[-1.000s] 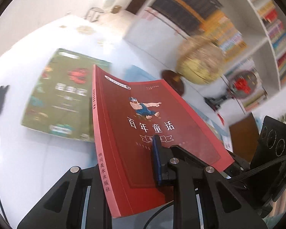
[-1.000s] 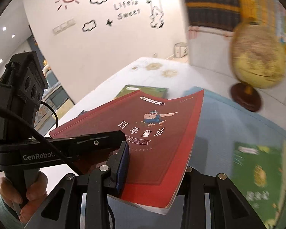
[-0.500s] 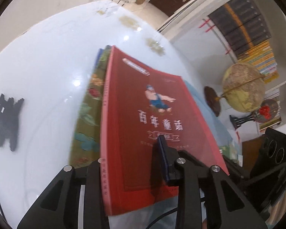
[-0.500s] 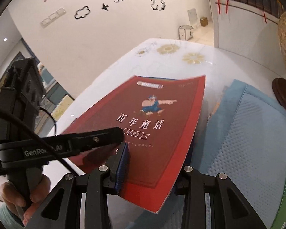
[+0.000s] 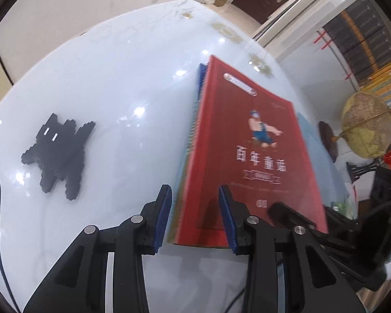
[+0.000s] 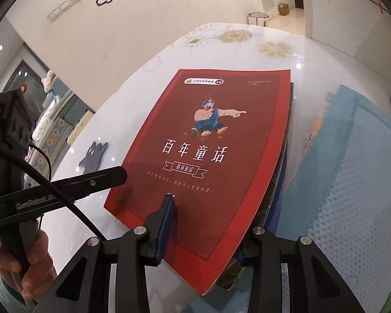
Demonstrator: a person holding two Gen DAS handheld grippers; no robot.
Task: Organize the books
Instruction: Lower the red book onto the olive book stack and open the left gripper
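A red book (image 5: 247,143) (image 6: 216,135) with a cartoon figure on its cover lies flat on a stack of books (image 5: 201,78) on the white table (image 5: 104,78). My left gripper (image 5: 195,219) straddles the stack's near left corner. Its jaws are opening: one blue pad stands clear of the spine side, the other above the cover. My right gripper (image 6: 208,224) has the book's near right corner between its opening jaws. Its left pad (image 6: 166,219) stands over the cover and the book hides the other finger. Neither grips the book.
A flat black cat-shaped piece (image 5: 60,154) lies on the table left of the stack. A light blue mat (image 6: 352,169) borders the stack on the right. A globe (image 5: 365,127) and bookshelves stand beyond. A hand (image 6: 26,268) holds the left gripper's handle.
The red book came down from the air onto the stack over the green book. Both grippers lowered with it, and their jaws have widened off the cover.
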